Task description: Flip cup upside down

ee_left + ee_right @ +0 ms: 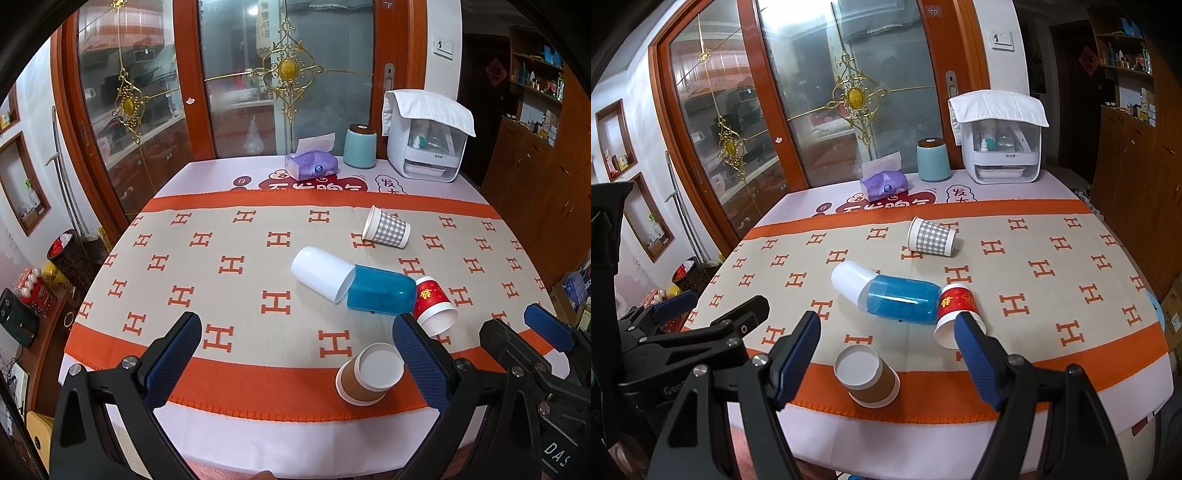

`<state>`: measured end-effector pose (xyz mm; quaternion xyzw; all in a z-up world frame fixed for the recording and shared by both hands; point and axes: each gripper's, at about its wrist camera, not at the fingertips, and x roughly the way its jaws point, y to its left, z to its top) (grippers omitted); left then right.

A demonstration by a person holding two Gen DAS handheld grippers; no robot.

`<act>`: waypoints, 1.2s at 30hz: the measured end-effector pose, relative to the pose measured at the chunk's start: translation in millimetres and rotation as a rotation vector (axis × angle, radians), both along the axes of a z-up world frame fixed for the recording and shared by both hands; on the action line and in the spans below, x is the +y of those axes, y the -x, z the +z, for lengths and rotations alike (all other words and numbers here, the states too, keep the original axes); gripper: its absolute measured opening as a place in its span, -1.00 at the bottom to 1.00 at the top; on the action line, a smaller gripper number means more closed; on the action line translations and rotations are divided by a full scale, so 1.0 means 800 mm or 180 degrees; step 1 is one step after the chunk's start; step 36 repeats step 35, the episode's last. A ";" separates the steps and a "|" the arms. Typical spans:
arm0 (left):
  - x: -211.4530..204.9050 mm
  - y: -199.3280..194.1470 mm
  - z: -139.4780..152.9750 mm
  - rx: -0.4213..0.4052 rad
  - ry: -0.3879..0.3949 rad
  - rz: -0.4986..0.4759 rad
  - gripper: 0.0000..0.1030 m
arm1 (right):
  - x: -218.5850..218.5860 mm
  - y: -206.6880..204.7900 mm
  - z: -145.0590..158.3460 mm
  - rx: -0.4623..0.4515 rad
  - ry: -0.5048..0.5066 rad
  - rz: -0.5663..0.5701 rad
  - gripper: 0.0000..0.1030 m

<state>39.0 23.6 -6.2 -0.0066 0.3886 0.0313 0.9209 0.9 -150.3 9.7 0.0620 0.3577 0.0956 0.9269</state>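
A brown paper cup [369, 373] [866, 374] stands upright, mouth up, near the table's front edge. A red paper cup [434, 306] [956, 314] lies on its side beside a blue cup [380, 290] [901, 299] nested with a white cup [319, 273] [849, 278], both lying down. A grey checked cup [386, 227] [931, 238] lies on its side farther back. My left gripper [297, 341] is open and empty above the front edge, left of the brown cup. My right gripper [886, 339] is open and empty, hovering over the brown cup.
The table carries an orange and beige H-patterned cloth [221, 266]. At the back stand a purple tissue pack [312, 166], a teal canister [360, 146] and a white appliance [428, 136]. Glass doors stand behind, and a wooden cabinet [535, 177] to the right.
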 end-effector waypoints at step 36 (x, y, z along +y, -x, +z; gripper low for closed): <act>0.001 0.001 -0.003 0.0023 0.0008 0.0003 0.99 | 0.003 0.004 -0.005 0.0018 -0.0014 0.0000 0.46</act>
